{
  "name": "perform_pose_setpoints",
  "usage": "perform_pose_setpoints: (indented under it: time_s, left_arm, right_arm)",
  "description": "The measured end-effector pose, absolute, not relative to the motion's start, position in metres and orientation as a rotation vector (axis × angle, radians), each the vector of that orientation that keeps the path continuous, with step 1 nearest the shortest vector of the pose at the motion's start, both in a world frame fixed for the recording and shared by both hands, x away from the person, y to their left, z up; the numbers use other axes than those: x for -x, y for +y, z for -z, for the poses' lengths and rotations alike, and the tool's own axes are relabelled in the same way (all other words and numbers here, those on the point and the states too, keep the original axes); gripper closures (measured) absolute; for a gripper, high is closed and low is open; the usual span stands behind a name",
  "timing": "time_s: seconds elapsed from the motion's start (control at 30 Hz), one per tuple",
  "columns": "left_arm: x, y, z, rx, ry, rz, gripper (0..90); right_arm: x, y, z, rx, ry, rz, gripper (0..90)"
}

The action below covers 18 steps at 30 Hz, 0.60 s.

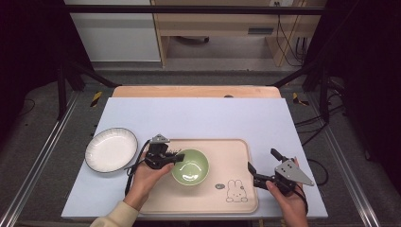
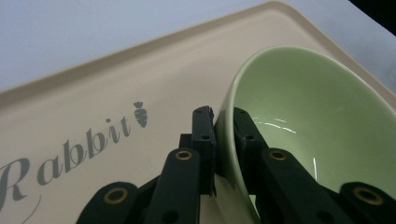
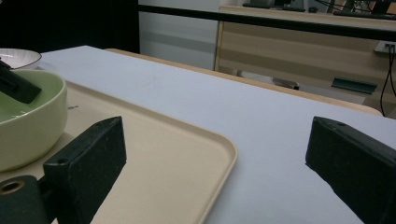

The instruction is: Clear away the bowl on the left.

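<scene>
Green ceramic bowl (image 1: pixel 190 166) sits on your beige plastic tray (image 1: pixel 236 156); your left gripper (image 2: pixel 223 135) clamps its rim, right gripper (image 1: pixel 261 166) released.

Bowl (image 1: pixel 190 166) on tray (image 1: pixel 236 146), plate (image 1: pixel 111 149) left of tray, seemingly apart

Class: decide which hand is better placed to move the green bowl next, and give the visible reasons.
Left. The left claw is already shut on the green bowl, one jaw inside its rim and one outside. The right claw stands open beside the tray.
</scene>
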<state>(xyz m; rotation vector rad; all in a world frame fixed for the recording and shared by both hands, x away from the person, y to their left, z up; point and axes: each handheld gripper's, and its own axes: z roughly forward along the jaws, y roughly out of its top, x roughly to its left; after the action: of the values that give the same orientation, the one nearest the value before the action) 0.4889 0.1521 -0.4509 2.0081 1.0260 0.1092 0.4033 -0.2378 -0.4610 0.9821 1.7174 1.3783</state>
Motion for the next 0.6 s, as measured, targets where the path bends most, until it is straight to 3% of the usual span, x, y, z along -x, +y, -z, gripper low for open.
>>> perform_pose_setpoints:
  time_s: [0.6]
  left_arm:
    - [-0.4886,0.1497,0.4525,-2.043,1.028,-0.155,83.0]
  right_arm:
    - [-0.4036,-0.2363,0.4617,-0.979,1.726,-1.375,5.2]
